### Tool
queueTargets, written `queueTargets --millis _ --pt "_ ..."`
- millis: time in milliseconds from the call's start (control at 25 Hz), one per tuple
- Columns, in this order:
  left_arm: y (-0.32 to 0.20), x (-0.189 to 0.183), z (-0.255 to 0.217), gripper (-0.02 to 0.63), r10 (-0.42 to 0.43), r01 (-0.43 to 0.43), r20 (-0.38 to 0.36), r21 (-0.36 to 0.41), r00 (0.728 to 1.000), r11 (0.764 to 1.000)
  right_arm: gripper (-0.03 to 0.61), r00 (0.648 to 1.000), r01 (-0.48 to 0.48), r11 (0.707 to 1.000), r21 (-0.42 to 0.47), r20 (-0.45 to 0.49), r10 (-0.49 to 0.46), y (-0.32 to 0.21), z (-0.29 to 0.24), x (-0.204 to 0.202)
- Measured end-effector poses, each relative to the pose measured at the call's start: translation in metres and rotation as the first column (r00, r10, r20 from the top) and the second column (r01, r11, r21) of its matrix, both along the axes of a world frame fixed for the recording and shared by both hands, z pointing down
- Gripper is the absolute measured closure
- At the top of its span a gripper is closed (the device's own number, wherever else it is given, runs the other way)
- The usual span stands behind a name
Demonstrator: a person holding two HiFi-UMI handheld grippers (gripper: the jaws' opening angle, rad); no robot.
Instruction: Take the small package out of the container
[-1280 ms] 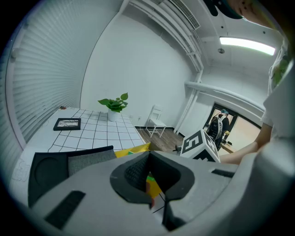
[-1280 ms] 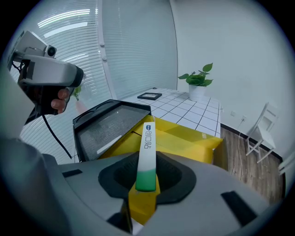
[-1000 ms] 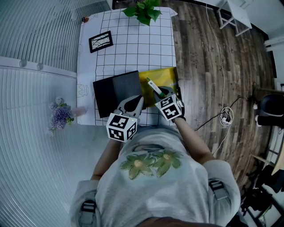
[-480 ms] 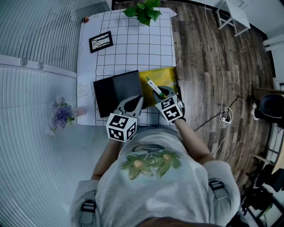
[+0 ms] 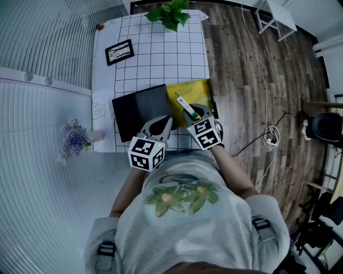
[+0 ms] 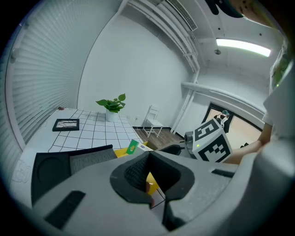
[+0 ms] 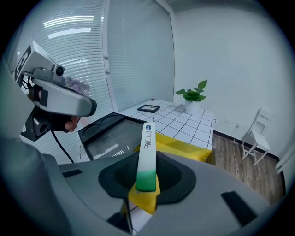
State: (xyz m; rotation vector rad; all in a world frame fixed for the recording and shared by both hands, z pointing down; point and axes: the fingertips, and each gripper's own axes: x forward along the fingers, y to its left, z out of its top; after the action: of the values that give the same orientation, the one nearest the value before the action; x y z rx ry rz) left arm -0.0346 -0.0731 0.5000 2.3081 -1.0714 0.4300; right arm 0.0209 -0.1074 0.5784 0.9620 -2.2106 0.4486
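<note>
A thin green-and-white small package [image 7: 146,152] sticks up from my right gripper [image 7: 148,171], whose jaws are shut on its green end. In the head view the package [image 5: 184,103] hangs over a yellow pouch [image 5: 199,90] at the table's near right. The pouch [image 7: 186,146] lies right under the jaws. A black tray with a grey insert [image 5: 140,108] lies left of the pouch. My left gripper [image 5: 164,124] hovers at the tray's near edge, and its jaws [image 6: 149,159] stand shut with nothing held.
The white grid-pattern cloth [image 5: 161,59] covers the table. A framed picture [image 5: 120,51] lies at the far left and a potted plant [image 5: 170,13] at the far edge. Purple flowers [image 5: 73,140] sit left of the table. Wooden floor [image 5: 257,80] lies to the right.
The head view has shifted a little. Both grippers and the package hold their places.
</note>
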Motion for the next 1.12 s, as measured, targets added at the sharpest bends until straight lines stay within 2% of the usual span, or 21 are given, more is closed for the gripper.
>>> queueTargets --millis 1120 --pt "0.048 -0.018 -0.014 0.607 0.075 -0.075 0.001 0.031 0.997 0.997 0.489 0.995 -0.095 0.988 0.125 -0.005 0.096 0.048 -0.058 -0.009"
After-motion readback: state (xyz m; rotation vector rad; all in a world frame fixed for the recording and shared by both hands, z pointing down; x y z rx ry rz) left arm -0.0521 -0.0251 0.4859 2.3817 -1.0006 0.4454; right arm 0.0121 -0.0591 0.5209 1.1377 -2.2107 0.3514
